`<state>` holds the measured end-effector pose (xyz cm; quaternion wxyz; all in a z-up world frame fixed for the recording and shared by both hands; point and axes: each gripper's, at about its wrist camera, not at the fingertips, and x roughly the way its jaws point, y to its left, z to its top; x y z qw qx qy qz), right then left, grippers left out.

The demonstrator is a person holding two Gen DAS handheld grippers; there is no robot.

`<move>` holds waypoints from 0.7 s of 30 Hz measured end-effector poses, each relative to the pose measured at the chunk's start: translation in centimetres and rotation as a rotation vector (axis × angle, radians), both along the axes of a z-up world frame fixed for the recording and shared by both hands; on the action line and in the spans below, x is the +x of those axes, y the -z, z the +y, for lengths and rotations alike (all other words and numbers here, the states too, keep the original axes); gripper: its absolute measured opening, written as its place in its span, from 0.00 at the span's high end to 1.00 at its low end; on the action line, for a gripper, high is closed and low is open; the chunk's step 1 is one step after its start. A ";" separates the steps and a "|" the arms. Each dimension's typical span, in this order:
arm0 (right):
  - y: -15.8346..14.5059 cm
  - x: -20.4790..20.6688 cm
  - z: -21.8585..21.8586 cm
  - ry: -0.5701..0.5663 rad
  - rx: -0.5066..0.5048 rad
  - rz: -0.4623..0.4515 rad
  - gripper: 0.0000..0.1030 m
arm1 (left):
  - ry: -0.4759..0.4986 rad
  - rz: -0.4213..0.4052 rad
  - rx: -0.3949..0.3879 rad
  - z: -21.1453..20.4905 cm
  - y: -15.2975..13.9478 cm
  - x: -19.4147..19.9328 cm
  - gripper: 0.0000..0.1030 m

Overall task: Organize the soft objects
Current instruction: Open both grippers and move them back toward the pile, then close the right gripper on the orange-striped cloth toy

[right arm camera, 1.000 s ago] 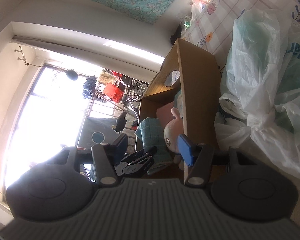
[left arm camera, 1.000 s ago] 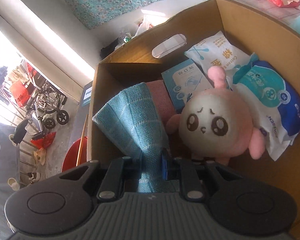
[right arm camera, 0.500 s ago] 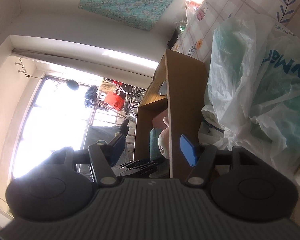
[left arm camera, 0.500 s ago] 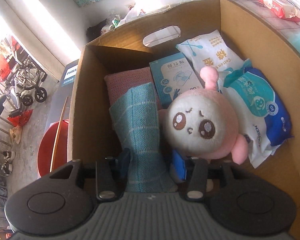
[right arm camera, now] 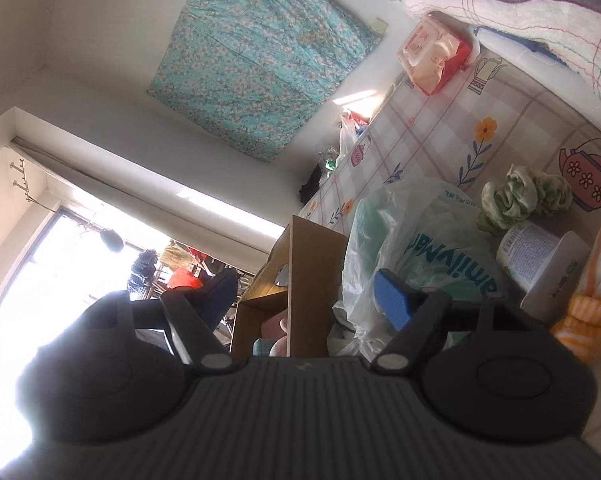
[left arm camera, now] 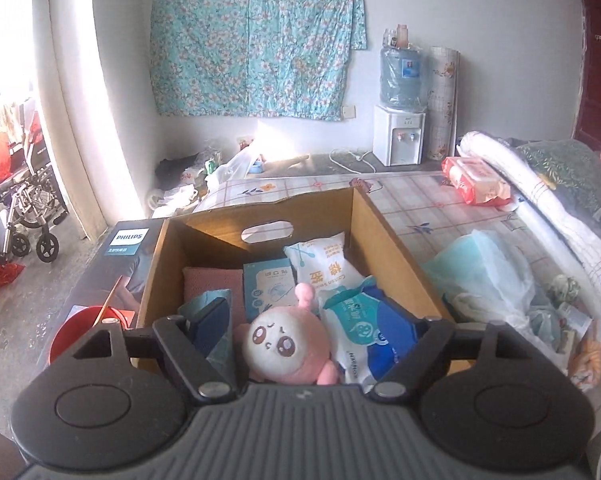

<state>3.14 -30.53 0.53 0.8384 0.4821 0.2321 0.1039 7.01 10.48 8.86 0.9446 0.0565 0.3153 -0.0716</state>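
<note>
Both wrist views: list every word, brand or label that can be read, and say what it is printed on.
"PHILIPS": dark box beside the cardboard box.
"Cotton": white packet in the cardboard box; its other print is unreadable.
Plastic bag: large upside-down teal lettering, partly creased, not fully readable.
White tub, blue pack, small blue box, red wipes pack: print too small or blurred.
</note>
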 end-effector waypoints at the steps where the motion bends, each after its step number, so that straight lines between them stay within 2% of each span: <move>1: 0.1 -0.9 -0.6 0.027 -0.010 0.005 0.26 | 0.022 -0.011 -0.029 -0.7 -0.1 -0.6 0.19; 4: 0.9 -3.1 -1.8 0.081 -0.022 0.028 0.25 | 0.105 -0.008 -0.117 -3.8 0.4 -2.1 0.19; 7: 2.5 -5.0 -2.7 0.126 -0.022 0.067 0.25 | 0.193 0.010 -0.160 -7.3 1.3 -3.2 0.19; 16: 6.5 -7.7 -4.7 0.199 -0.058 0.202 0.25 | 0.422 0.043 -0.122 -17.3 5.7 -5.3 0.21; 19: 7.4 -7.0 -5.4 0.194 -0.070 0.249 0.27 | 0.471 0.060 -0.111 -19.8 7.3 -5.0 0.23; 21: 8.3 -6.3 -5.5 0.184 -0.070 0.281 0.30 | 0.508 0.074 -0.098 -21.7 8.4 -5.0 0.31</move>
